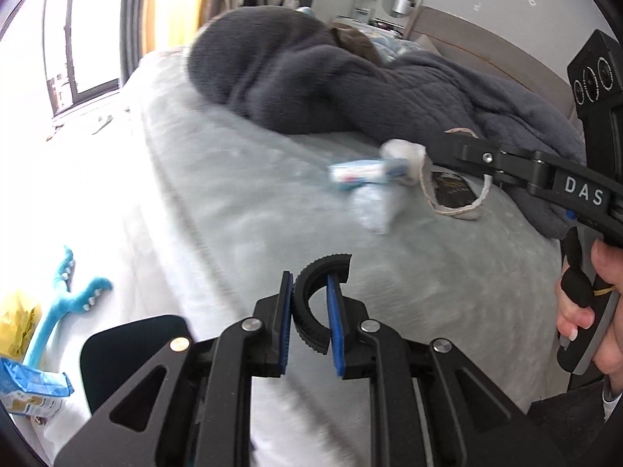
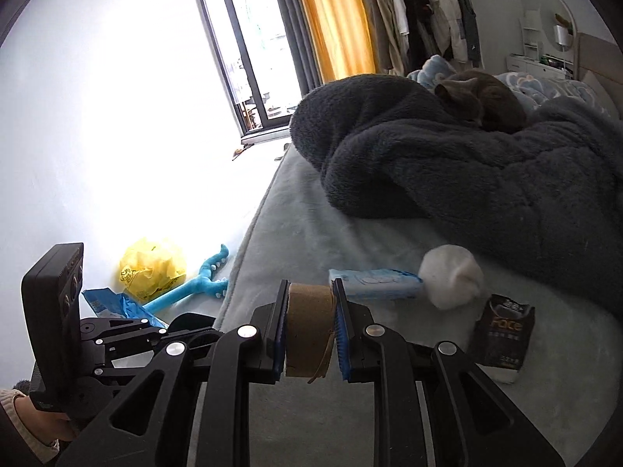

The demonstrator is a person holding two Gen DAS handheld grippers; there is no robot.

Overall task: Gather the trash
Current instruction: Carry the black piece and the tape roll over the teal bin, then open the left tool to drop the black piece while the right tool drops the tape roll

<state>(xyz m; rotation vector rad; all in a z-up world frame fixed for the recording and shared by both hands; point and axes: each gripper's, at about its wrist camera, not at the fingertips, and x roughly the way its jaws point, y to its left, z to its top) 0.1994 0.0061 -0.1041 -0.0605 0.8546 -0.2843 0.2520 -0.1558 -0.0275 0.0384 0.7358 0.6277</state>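
Beyond both loaded tongs, wipes pack [image 2: 375, 283] touches cotton wad [image 2: 451, 275].

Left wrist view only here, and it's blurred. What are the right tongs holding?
Observer: The right tongs are shut on a brown cardboard ring.
Operator: What's the dark thing showing through that ring?
Observer: A dark packet lettered "Face", on the bed cover beside a white wad.
Operator: And the brownish lump up on the blanket?
Observer: A grey cat, curled up on the dark blanket.
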